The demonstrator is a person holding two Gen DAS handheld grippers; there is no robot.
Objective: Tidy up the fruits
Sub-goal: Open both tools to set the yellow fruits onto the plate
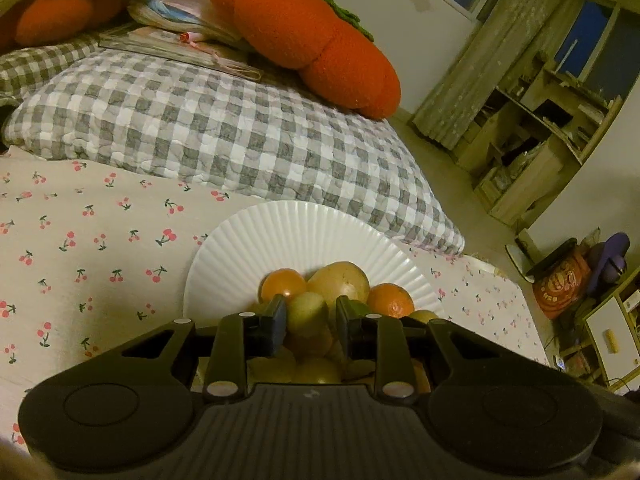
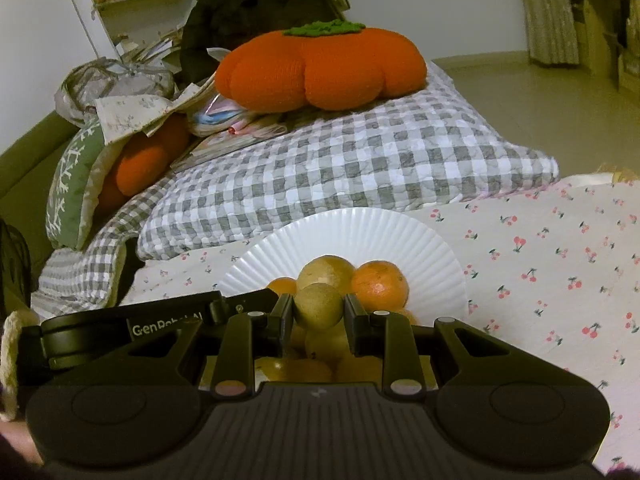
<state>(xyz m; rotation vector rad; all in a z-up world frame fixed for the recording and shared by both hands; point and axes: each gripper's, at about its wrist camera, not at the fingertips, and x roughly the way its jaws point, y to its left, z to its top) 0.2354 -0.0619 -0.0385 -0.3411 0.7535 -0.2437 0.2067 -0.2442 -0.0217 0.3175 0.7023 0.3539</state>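
So the fruit is all heaped on a white plate with a fluted, fan-like ribbed rim, sitting on a bed sheet printed with little red cherries. Just past the plate's far edge there's a puffy quilted pillow in grey and white checks, and on top of that a fuzzy orange pumpkin-shaped cushion with a green knitted stem patch.

The pile is mostly smooth round things: glossy oranges, a bigger dull yellowish fruit at the far side, plus more yellow ones underneath.

The left gripper, matte black plastic, is pinched in narrow on a small pale green fruit at the top of the heap, pads on both sides of it. The right gripper is doing the same with a small round tan fruit, rough matte skin, clamped right between its fingers above the pile near the plate's near edge.
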